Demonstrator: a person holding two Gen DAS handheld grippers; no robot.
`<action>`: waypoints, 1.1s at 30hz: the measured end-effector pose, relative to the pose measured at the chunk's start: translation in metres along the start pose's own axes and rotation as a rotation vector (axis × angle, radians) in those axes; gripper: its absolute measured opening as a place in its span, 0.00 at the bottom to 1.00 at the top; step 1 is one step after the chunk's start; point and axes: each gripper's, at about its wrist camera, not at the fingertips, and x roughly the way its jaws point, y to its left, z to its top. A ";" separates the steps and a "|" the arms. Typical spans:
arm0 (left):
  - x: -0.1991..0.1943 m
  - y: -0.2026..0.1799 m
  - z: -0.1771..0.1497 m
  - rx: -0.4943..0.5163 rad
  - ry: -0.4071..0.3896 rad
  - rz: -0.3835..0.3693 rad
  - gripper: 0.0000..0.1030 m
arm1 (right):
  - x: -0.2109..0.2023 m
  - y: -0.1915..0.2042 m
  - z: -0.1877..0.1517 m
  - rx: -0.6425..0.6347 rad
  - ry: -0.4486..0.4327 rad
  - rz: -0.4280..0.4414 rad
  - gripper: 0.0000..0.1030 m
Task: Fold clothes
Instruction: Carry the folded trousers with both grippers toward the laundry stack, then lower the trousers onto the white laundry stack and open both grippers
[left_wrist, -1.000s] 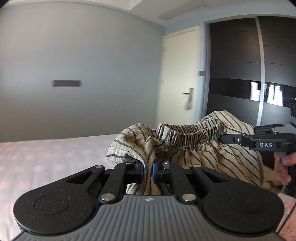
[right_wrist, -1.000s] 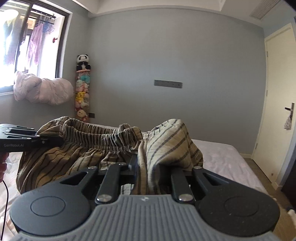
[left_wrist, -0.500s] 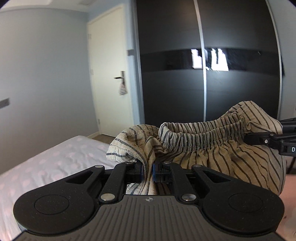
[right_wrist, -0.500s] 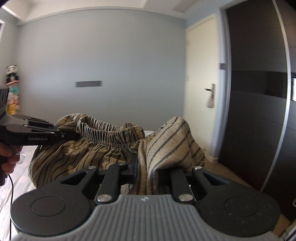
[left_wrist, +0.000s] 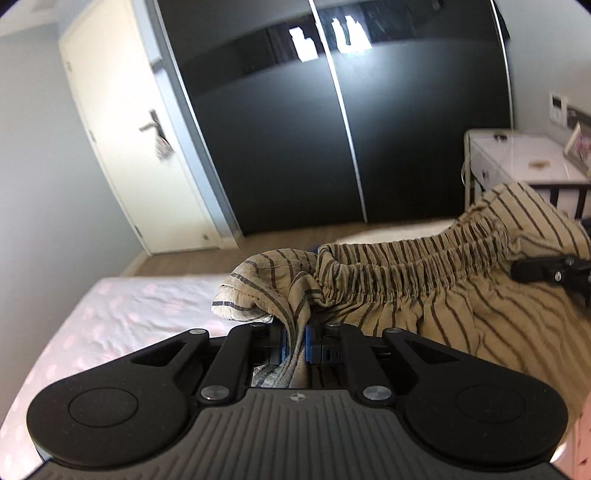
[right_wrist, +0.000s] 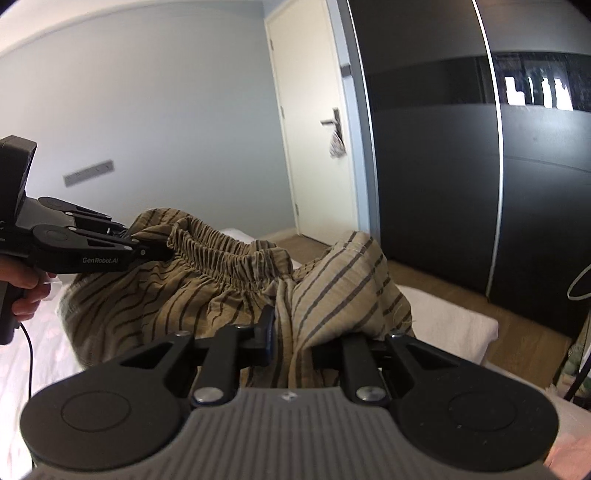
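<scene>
Striped garment (left_wrist: 424, 295), tan with dark stripes and an elastic waistband (left_wrist: 406, 262), hangs in the air between the two grippers, above the bed (left_wrist: 122, 314). Left gripper (left_wrist: 295, 341): fingers narrow, pinching a bunch of cloth at one end of the waistband; fabric spills out over and below the blue pads. Right gripper (right_wrist: 291, 332): fingers likewise closed down on a wad of striped cloth at the other end; the far finger is mostly buried under the fold, so the exact closure there is a judgement from the drape. In the left wrist view the waistband runs from lower centre out to the right edge of the frame, where the tip of the right gripper bites it. In the right wrist view it runs from centre toward the left edge, to the left gripper with a hand (right_wrist: 26, 288) on its grip. Key relation: the long axis of the waistband lies across from one gripper to the other, slightly slack and sagging in the middle, the body of the garment hanging below it. Neither gripper is nearer; each holds one end. Any laying down or folding turns on keeping this axis level over the bed. The bed surface directly under the garment is not visible.
</scene>
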 end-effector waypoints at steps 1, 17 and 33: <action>0.008 0.001 -0.004 -0.002 0.012 -0.013 0.07 | 0.002 -0.001 -0.003 -0.001 0.017 -0.007 0.18; 0.070 0.015 -0.037 -0.061 0.056 -0.151 0.09 | 0.070 -0.019 -0.058 0.041 0.160 -0.001 0.18; -0.033 0.022 -0.034 -0.129 0.008 0.068 0.35 | -0.014 -0.050 -0.049 0.062 0.082 -0.083 0.71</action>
